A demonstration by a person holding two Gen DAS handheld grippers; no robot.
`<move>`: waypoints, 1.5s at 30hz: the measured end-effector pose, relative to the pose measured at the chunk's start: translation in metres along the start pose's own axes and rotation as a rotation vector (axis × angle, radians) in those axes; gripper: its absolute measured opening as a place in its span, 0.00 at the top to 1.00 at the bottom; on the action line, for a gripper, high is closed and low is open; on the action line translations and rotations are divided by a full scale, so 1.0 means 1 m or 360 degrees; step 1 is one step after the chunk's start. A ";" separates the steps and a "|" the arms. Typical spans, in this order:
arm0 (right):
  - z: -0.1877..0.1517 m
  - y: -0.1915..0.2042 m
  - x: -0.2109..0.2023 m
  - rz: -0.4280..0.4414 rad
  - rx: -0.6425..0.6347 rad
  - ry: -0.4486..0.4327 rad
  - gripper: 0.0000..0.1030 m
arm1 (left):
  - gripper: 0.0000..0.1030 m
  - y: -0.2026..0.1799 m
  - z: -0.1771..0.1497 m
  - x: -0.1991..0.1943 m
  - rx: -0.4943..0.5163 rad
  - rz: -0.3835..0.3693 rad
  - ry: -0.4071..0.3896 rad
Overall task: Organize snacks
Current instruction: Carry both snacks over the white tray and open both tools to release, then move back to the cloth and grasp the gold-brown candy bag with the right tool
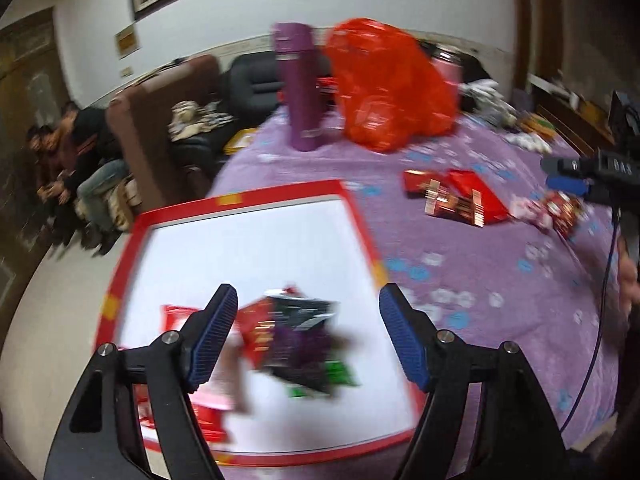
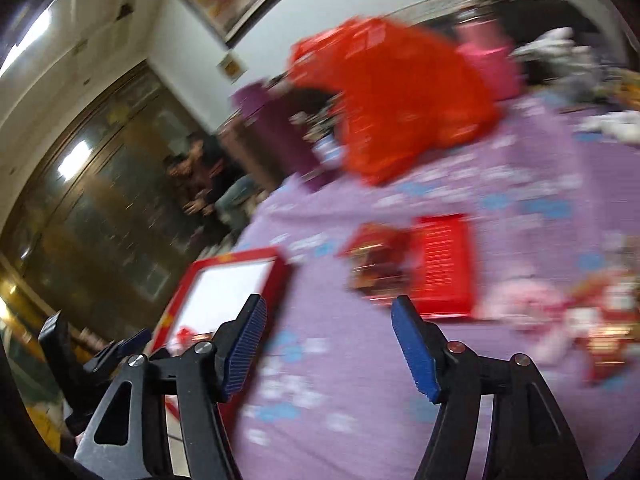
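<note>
A red-rimmed box with a white floor lies on the purple cloth. Inside it lie a dark purple and green snack packet and red packets. My left gripper is open above them, touching none. Red snack packets lie on the cloth to the right, and a red and pink packet lies farther right. My right gripper is open and empty over the cloth, with the red packets just ahead and the box to its left. It also shows in the left wrist view.
A purple flask and a red plastic bag stand at the table's far side, with a pink flask behind. Sofas and seated people are to the left. A pink packet lies right of my right gripper.
</note>
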State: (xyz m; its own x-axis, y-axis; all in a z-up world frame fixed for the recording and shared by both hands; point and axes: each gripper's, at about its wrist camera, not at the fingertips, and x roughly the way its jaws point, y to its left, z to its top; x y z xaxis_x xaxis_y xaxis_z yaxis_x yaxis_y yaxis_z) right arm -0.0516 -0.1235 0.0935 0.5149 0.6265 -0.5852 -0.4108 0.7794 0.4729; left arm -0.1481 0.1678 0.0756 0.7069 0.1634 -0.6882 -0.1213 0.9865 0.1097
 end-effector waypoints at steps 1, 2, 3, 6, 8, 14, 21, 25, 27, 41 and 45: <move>0.004 -0.010 -0.009 -0.0055 0.0003 -0.0025 0.32 | 0.29 -0.009 0.001 0.000 0.0026 -0.0025 0.0005; 0.006 -0.022 -0.021 -0.0124 0.0011 -0.0056 0.30 | 0.29 -0.017 0.001 0.001 0.0049 -0.0051 0.0014; 0.007 -0.044 -0.034 -0.0182 0.0038 -0.0081 0.28 | 0.29 -0.024 0.002 0.002 0.0071 -0.0075 0.0025; 0.012 -0.077 -0.045 -0.0175 0.0149 -0.0079 0.26 | 0.29 -0.044 0.002 0.006 0.0126 -0.0120 0.0064; 0.015 -0.094 -0.039 -0.0141 0.0237 -0.0063 0.26 | 0.29 -0.055 0.000 0.005 0.0162 -0.0140 0.0079; 0.008 -0.102 0.001 -0.0085 0.0288 0.0122 0.26 | 0.29 -0.072 -0.001 -0.004 0.0260 -0.0140 0.0074; -0.018 -0.036 0.010 0.0481 0.0061 0.0504 0.32 | 0.29 -0.069 0.000 -0.001 0.0226 -0.0131 0.0092; 0.013 -0.062 -0.030 -0.0232 -0.0027 0.0104 0.30 | 0.29 -0.076 -0.002 -0.005 0.0257 -0.0164 0.0079; 0.022 -0.074 -0.043 -0.0509 -0.0113 -0.0007 0.29 | 0.29 -0.082 -0.003 -0.004 0.0282 -0.0185 0.0079; 0.004 -0.114 0.014 -0.0753 -0.0397 0.0173 0.24 | 0.29 -0.155 0.000 0.012 0.0563 -0.0513 0.0194; 0.003 -0.117 0.010 -0.0698 -0.0366 0.0163 0.50 | 0.29 -0.178 0.003 0.022 0.0638 -0.0555 0.0199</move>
State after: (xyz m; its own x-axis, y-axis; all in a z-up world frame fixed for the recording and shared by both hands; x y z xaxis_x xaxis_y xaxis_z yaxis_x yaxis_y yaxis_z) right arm 0.0037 -0.2083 0.0341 0.6044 0.2279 -0.7634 -0.3336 0.9426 0.0173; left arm -0.1090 -0.0039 0.0429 0.5667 -0.1516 -0.8099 0.3981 0.9110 0.1080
